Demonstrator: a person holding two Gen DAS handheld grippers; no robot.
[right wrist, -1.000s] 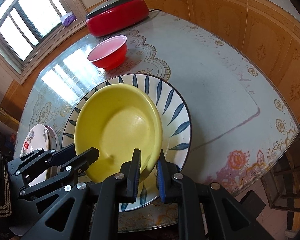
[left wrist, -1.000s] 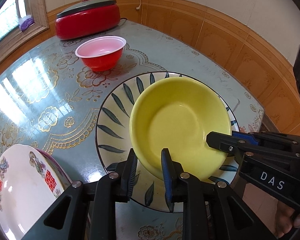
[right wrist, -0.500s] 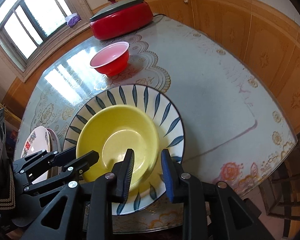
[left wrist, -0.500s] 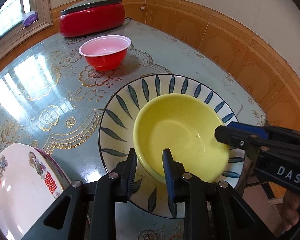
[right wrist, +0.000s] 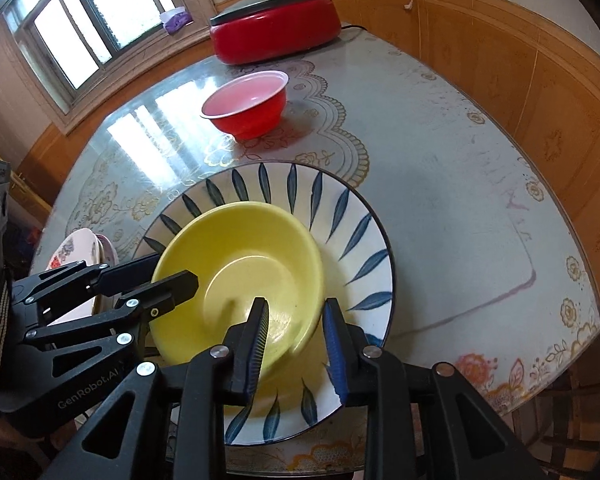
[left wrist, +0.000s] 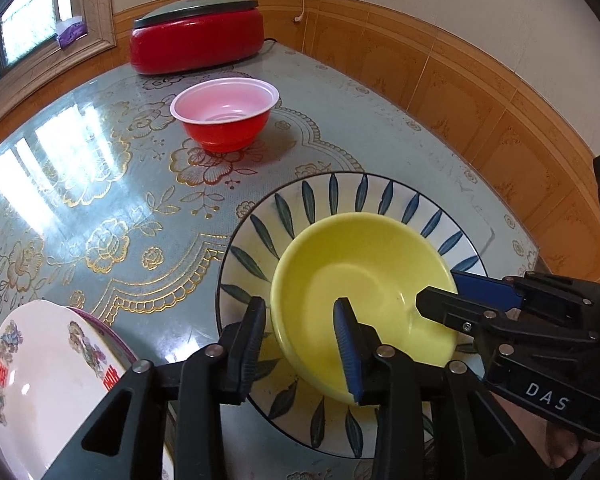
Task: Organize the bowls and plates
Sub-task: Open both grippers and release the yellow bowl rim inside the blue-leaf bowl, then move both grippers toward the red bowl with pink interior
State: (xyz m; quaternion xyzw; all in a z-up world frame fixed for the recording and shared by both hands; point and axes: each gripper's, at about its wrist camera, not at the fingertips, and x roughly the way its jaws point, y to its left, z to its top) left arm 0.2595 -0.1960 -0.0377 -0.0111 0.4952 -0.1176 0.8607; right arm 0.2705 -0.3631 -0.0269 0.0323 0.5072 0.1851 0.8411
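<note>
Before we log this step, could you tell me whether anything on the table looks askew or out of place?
The yellow bowl sits off-centre in the leaf-patterned plate, and the floral plates reach the table's near edge. Nothing looks spilled or broken.

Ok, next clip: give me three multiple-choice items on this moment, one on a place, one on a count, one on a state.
1. Where does the yellow bowl sit?
A. inside the red bowl
B. on the leaf-patterned plate
C. on the lid of the red cooker

2. How many bowls are on the table?
A. one
B. two
C. four

3. How do the left claw and right claw stand at the yellow bowl's rim?
A. both open, astride the rim
B. both clamped shut on it
C. both far off, over the red bowl

Answers:
1 B, blue leaves ring the bowl on all sides.
2 B, only the yellow bowl and the red bowl show.
3 A, both have just been opening; a gap shows beside each pad.
</note>
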